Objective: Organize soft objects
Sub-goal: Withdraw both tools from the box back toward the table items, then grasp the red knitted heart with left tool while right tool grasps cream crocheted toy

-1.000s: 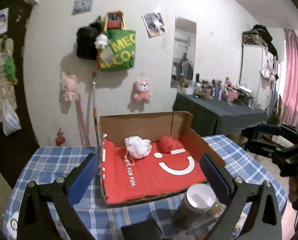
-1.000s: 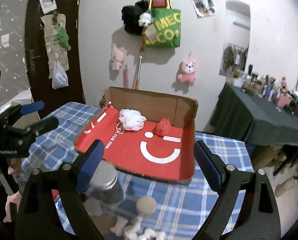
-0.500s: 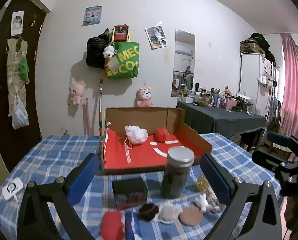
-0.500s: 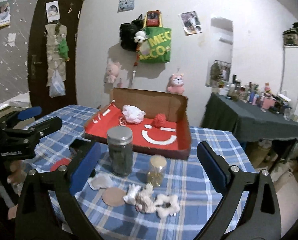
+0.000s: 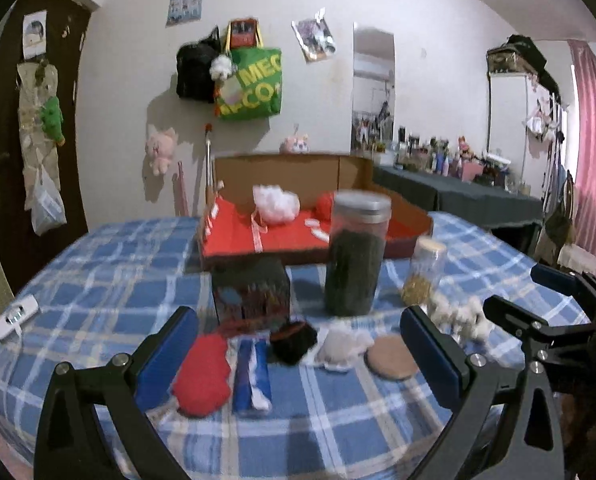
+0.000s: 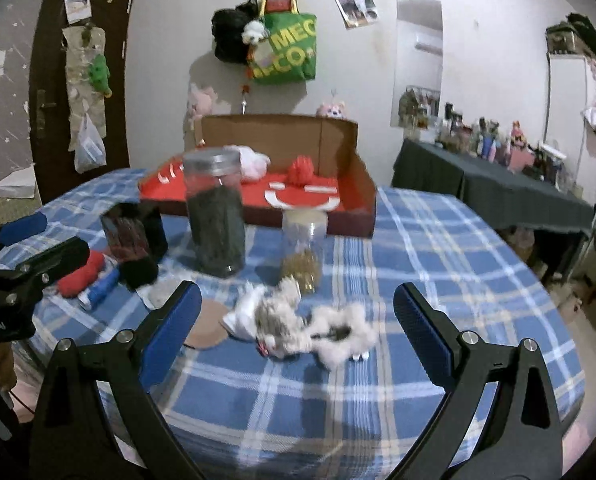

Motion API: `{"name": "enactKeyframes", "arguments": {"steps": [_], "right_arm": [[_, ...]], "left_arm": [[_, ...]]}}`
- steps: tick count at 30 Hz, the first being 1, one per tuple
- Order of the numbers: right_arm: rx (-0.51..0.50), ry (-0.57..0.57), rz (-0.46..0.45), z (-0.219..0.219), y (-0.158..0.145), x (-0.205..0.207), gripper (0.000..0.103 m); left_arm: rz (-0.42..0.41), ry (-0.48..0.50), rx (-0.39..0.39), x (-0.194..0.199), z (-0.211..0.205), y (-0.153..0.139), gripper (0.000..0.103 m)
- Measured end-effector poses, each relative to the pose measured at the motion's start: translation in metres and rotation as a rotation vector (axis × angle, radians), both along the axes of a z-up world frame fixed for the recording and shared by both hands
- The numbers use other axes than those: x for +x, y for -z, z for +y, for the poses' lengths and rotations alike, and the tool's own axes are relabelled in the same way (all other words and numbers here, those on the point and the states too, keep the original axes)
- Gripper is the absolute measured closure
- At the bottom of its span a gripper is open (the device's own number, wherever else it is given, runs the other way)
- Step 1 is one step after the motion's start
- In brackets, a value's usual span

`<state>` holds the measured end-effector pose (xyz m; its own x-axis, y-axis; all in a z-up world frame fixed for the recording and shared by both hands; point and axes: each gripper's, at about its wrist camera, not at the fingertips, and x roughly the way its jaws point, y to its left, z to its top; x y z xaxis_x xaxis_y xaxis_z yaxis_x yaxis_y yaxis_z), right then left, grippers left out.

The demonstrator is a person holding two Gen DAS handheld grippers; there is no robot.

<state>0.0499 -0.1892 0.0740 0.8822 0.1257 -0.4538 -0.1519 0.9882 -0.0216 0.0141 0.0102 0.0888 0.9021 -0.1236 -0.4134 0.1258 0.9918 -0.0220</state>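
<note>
Soft items, unsorted: red plush piece (image 5: pixel 202 376), black pouf (image 5: pixel 293 340) and white fluffy toy (image 6: pixel 318 330) lie on the plaid table (image 6: pixel 438 248) before the red box (image 5: pixel 265 240), likely their destination; left gripper (image 5: pixel 298 354) and right gripper (image 6: pixel 293 316) hover above, fingers apart, empty.

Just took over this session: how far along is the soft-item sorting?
Done: a white bath pouf and a red ball lie in the red-lined box. In hand: nothing; left gripper and right gripper are open. Left on the table: red soft piece, black scrunchie, white pad, fluffy white toy.
</note>
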Motion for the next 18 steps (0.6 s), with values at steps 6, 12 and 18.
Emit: {"name": "enactKeyframes", "arguments": {"steps": [6,12,18], "right_arm": [[0.004,0.009,0.047,-0.004,0.016,0.007,0.005],[0.011,0.023,0.071,-0.009,0.023,0.012,0.005],[0.017,0.027,0.086,-0.013,0.027,0.018,0.005]], "left_arm": [[0.076,0.006,-0.003,0.012,-0.002,0.024,0.0],[0.116,0.001,-0.016,0.02,0.001,0.032,0.0],[0.131,-0.018,-0.002,0.026,0.008,0.036,0.0]]}}
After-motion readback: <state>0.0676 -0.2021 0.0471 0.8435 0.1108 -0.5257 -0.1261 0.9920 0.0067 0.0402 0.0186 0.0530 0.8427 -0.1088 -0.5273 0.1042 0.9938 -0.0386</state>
